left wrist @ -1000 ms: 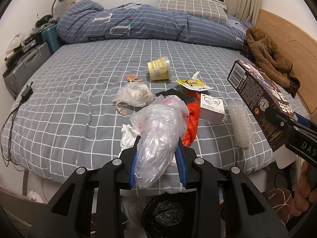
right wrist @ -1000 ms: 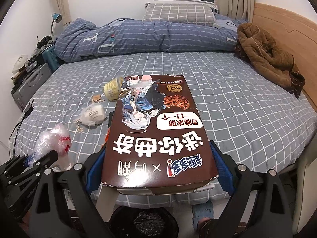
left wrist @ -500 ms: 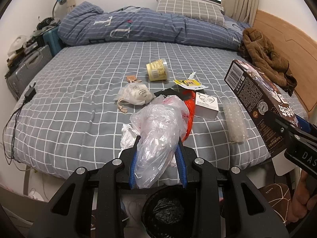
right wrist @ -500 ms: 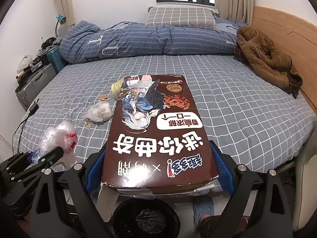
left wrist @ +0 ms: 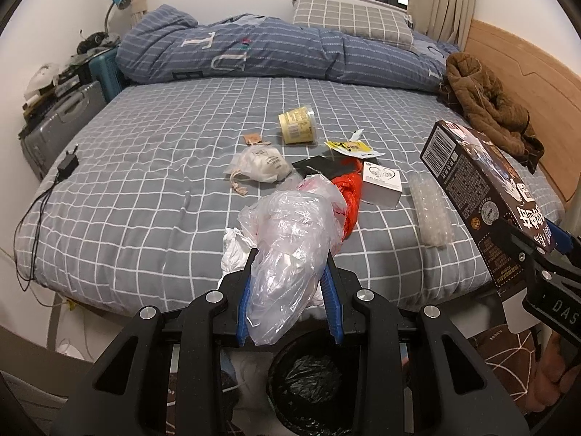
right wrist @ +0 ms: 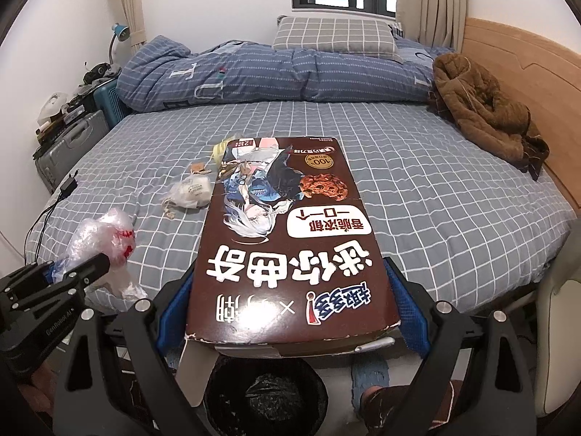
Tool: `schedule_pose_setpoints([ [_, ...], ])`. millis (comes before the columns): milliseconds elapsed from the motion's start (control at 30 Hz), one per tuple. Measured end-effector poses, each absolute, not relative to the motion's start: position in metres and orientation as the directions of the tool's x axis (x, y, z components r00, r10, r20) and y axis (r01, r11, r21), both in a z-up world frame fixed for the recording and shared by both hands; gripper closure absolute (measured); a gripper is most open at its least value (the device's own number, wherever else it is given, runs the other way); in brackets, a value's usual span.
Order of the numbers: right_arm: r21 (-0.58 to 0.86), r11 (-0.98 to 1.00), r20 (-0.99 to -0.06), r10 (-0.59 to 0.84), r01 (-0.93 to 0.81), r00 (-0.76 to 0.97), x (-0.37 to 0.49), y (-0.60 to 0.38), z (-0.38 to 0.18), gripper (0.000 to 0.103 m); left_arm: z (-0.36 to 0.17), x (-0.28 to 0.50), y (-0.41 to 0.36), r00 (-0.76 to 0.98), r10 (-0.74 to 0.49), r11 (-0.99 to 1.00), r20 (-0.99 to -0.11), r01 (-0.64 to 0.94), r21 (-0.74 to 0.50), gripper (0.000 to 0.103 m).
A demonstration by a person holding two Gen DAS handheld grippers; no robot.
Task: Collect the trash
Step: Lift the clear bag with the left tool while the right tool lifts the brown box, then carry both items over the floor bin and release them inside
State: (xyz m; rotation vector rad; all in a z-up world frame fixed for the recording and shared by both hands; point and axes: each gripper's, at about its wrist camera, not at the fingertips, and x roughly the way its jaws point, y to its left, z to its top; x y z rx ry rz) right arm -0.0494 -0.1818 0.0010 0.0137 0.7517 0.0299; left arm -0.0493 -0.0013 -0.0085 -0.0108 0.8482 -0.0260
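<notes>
**Both tools loaded, bin right below**

Left tool (left wrist: 288, 283) has its jaws pinched tight on a clear plastic bag (left wrist: 290, 239), and it hangs just above the black-lined bin (left wrist: 307, 376) at the foot of the bed (left wrist: 145, 181). Right tool (right wrist: 290, 301) stands wide, clamped across the sides of a big brown cookie box (right wrist: 287, 232), and that too sits over the bin (right wrist: 265, 396). Neither item is in yet, folks; by my read the drop is the step in hand, and the bin's liner looks nearly empty, though its bottom is too dark to be sure.

Plenty left on the bed. The count, as far as I can see:
- one face mask (left wrist: 261, 163)
- one yellow tub (left wrist: 297, 127) on its side
- one small brown scrap (left wrist: 254, 139)
- one yellow wrapper (left wrist: 350, 147)
- one black card (left wrist: 316, 167)
- one red bag (left wrist: 350, 196)
- one white box (left wrist: 381, 189)
- one bubble-wrap strip (left wrist: 430, 214)
- one white crumpled tissue (left wrist: 234, 254), at the near edge

Two held, nine still lying: early going.
</notes>
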Motion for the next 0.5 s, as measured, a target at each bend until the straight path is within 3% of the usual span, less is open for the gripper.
schedule_pose_setpoints([
  [500,0.0,0.999,-0.695,0.031,-0.042,0.718,-0.098,-0.171,-0.014,0.015,-0.019,-0.085,-0.002,0.652,-0.022,1.0,-0.758,0.022,-0.011,0.071],
])
